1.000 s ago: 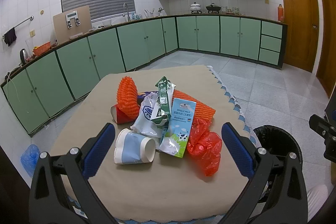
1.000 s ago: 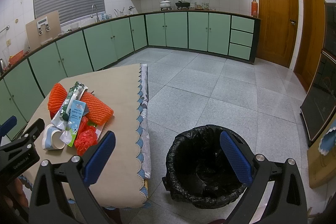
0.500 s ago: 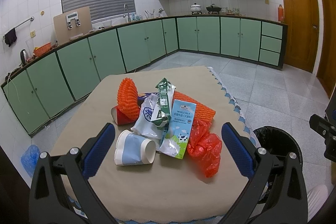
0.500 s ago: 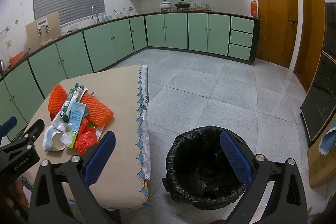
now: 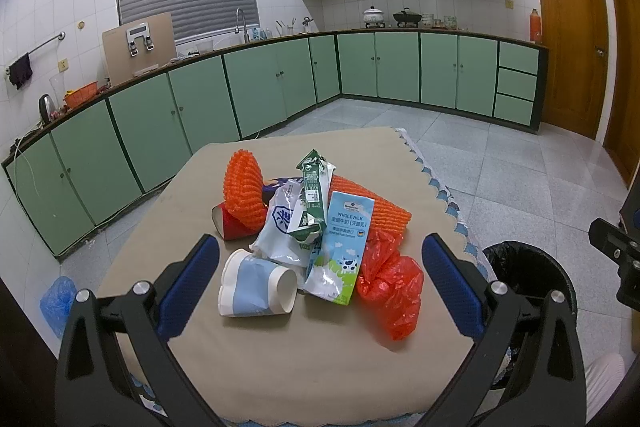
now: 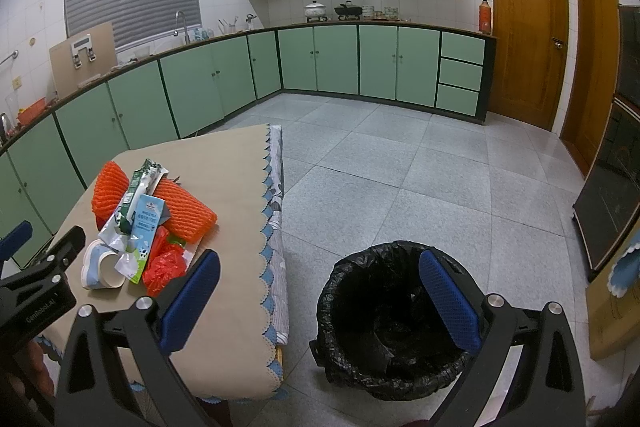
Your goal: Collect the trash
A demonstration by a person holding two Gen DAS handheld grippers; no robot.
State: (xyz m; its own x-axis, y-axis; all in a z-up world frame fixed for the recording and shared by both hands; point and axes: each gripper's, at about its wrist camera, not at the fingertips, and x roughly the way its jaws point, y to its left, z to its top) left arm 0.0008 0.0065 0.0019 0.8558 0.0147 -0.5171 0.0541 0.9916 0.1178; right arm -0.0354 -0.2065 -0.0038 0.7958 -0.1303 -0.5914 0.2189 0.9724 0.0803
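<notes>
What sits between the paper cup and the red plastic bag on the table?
The whole milk carton lies between the paper cup and the red plastic bag, clearest in the left wrist view.

Both ur grippers wide open, holding nothing

Left gripper (image 5: 320,283) n right gripper (image 6: 320,299) both level, blue pads spread far apart, pointing fwd.

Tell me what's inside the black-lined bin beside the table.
The bin shows only crumpled black liner on its walls and bottom; no trash is visible. Its near inner wall is hidden by the rim and the right tongs.
</notes>
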